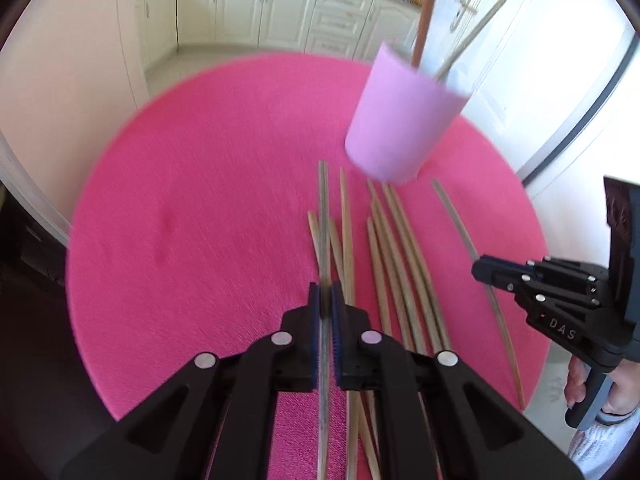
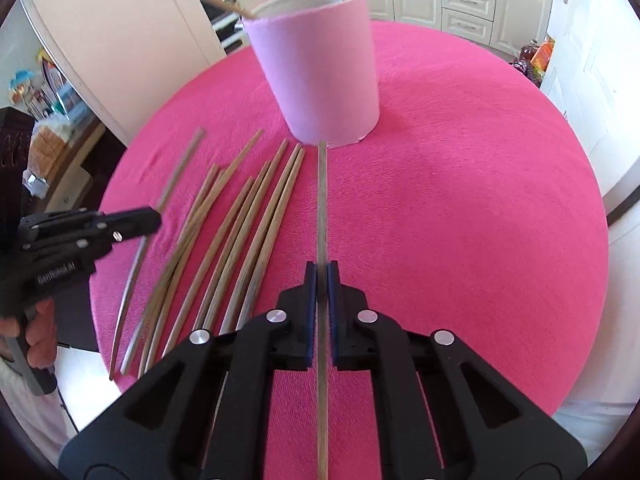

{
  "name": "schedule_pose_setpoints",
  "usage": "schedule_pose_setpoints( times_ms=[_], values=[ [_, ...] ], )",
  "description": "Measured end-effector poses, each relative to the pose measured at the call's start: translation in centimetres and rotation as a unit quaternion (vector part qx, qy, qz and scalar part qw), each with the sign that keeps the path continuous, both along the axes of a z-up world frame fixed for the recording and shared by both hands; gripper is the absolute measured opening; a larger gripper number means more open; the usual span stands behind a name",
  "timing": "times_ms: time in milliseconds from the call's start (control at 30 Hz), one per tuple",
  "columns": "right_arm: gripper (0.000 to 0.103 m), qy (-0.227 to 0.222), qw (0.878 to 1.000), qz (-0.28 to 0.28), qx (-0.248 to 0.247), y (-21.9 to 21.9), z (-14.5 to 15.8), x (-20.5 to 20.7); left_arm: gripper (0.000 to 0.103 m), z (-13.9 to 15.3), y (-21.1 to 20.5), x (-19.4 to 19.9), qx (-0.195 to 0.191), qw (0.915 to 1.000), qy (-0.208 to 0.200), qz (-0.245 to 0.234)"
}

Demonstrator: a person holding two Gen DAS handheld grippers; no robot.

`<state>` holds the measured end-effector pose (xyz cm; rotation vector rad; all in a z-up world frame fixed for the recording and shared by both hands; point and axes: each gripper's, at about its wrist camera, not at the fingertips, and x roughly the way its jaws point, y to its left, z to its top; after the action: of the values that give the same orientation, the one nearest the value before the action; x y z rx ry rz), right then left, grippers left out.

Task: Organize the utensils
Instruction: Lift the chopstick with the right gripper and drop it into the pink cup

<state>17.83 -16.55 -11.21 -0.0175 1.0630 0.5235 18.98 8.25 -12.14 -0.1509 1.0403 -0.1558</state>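
My left gripper (image 1: 326, 293) is shut on a single wooden chopstick (image 1: 323, 220) that runs straight ahead toward the pink cup (image 1: 404, 120). My right gripper (image 2: 322, 273) is shut on another chopstick (image 2: 322, 200), whose tip reaches the base of the cup (image 2: 316, 72). The cup stands on the round pink table (image 1: 200, 200) and holds a few sticks that lean out of its top. Several loose chopsticks (image 1: 400, 264) lie side by side on the cloth between the two grippers (image 2: 240, 232). Each gripper shows in the other's view: the right gripper (image 1: 482, 270) and the left gripper (image 2: 154, 216).
The table's round edge (image 2: 580, 280) drops off close on all sides. Cream kitchen cabinets (image 1: 280, 12) line the far wall, and a white door (image 1: 540, 80) stands behind the cup. A person's hand (image 1: 580, 384) holds the right gripper's handle.
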Motion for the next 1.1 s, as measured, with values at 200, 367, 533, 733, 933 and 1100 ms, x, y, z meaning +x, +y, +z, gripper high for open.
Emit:
schedule_pose_setpoints(
  times_ms=[200, 367, 533, 733, 933, 1100],
  values=[
    [0.006, -0.042, 0.996, -0.018, 0.082, -2.9, 2.6, -0.7, 0.006, 4.2, -1.5, -1.1, 0.002, 0.9969, -0.076, -0.020],
    [0.006, -0.091, 0.986, -0.019, 0.139, -4.2, 5.3, -1.2, 0.006, 7.0, -3.7, -1.7, -0.008, 0.9891, -0.137, -0.055],
    [0.006, -0.156, 0.969, -0.021, 0.190, -4.7, 8.4, -1.7, 0.006, 9.8, -6.0, -1.5, -0.020, 0.9682, -0.242, -0.059],
    [0.006, -0.232, 0.948, -0.025, 0.216, -4.9, 12.1, -1.2, 0.006, 12.0, -8.2, -0.1, -0.046, 0.9310, -0.360, -0.038],
    [0.006, -0.277, 0.935, -0.022, 0.220, -4.6, 15.3, 0.6, 0.006, 13.7, -9.1, 1.8, -0.047, 0.8912, -0.451, 0.014],
    [0.006, -0.304, 0.927, -0.026, 0.216, -4.9, 16.9, 2.2, 0.006, 14.7, -9.3, 3.2, -0.057, 0.8605, -0.502, 0.062]
  ],
)
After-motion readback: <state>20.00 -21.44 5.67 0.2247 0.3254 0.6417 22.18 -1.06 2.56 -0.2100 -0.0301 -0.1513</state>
